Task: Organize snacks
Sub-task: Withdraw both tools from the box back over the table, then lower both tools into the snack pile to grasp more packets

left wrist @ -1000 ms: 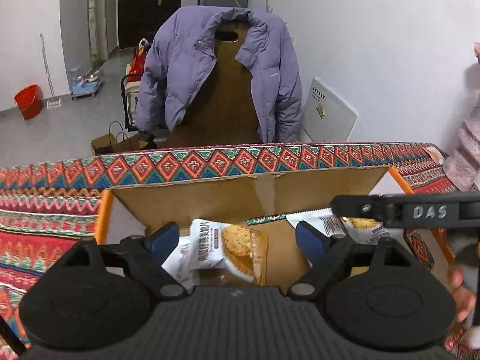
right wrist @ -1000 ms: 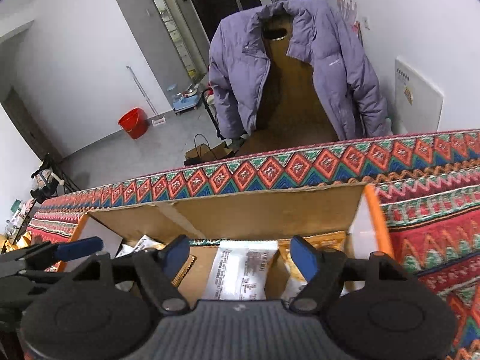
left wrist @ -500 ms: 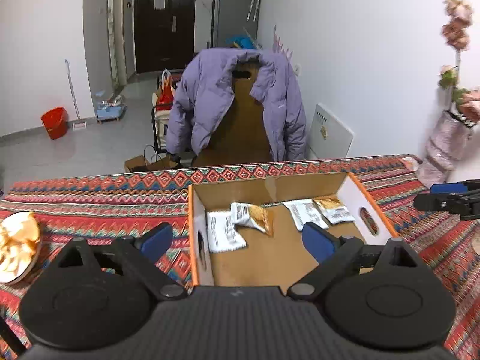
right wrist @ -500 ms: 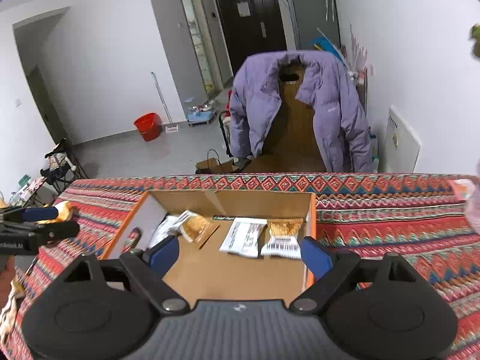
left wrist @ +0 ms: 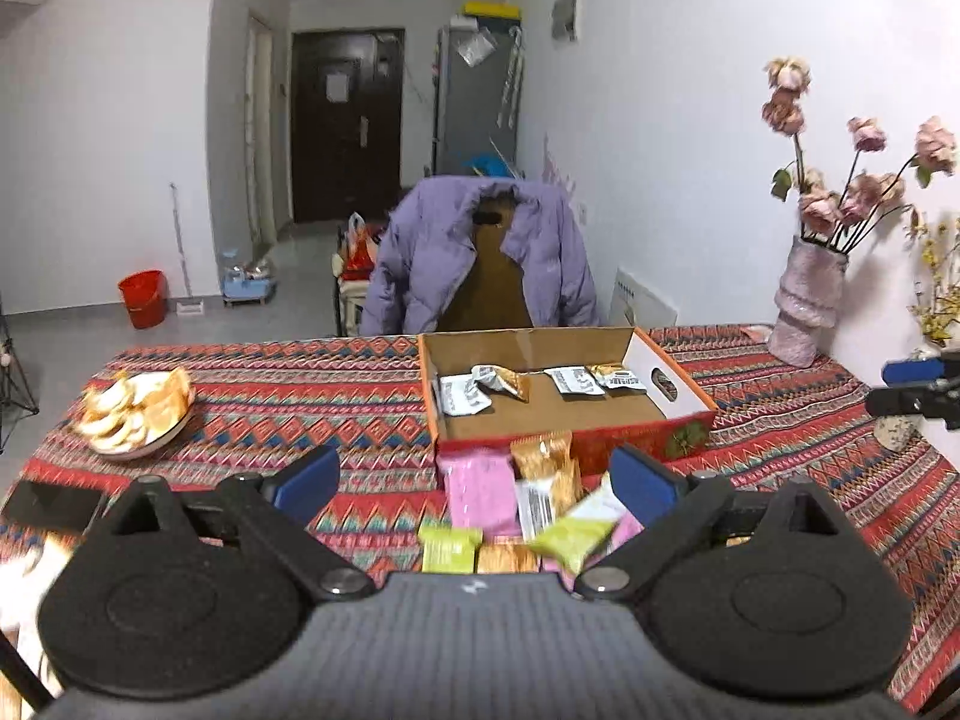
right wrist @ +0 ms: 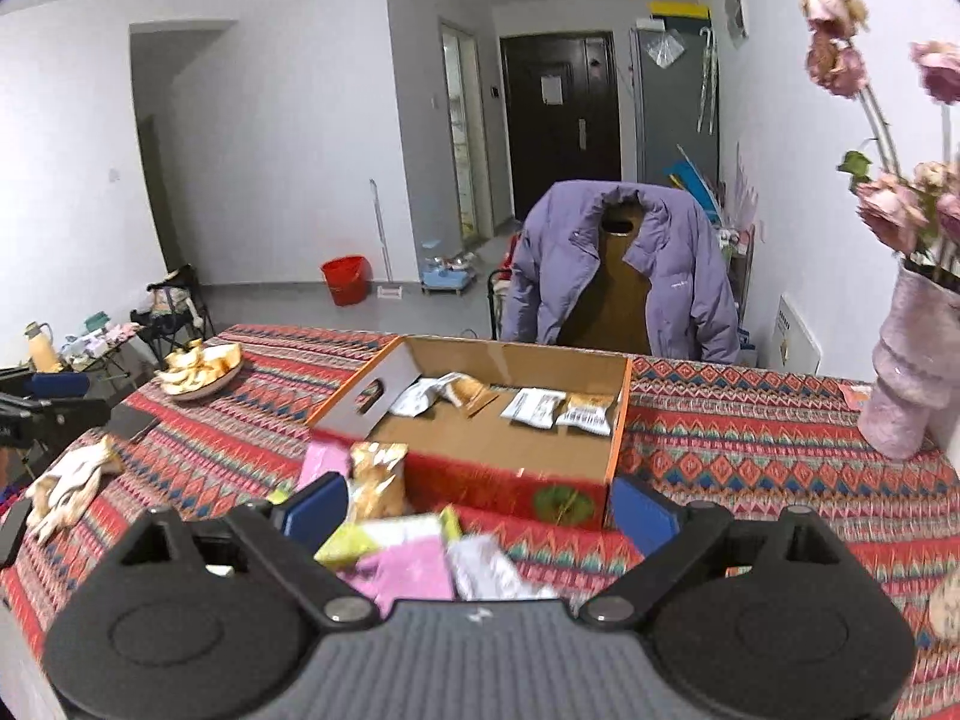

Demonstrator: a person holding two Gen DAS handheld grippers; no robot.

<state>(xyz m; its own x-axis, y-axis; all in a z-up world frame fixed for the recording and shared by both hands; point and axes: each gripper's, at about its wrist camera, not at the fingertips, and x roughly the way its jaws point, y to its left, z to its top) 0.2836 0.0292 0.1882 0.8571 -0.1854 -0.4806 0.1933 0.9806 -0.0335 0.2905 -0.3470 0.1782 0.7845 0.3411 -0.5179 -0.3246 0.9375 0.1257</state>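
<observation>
An open cardboard box stands on the patterned table with several snack packets lying at its far end. A loose pile of snack packets, pink, green and gold, lies on the cloth in front of the box. My left gripper is open and empty, hovering above the pile. My right gripper is open and empty, above the same pile. The right gripper also shows at the right edge of the left wrist view.
A plate of orange peels sits at the table's left. A pink vase of dried roses stands at the right by the wall. A black phone and gloves lie near left. A chair with a purple jacket is behind the table.
Both grippers have pulled back and up from inside the box, empty. The whole box and the loose pile in front of it have come into view.
</observation>
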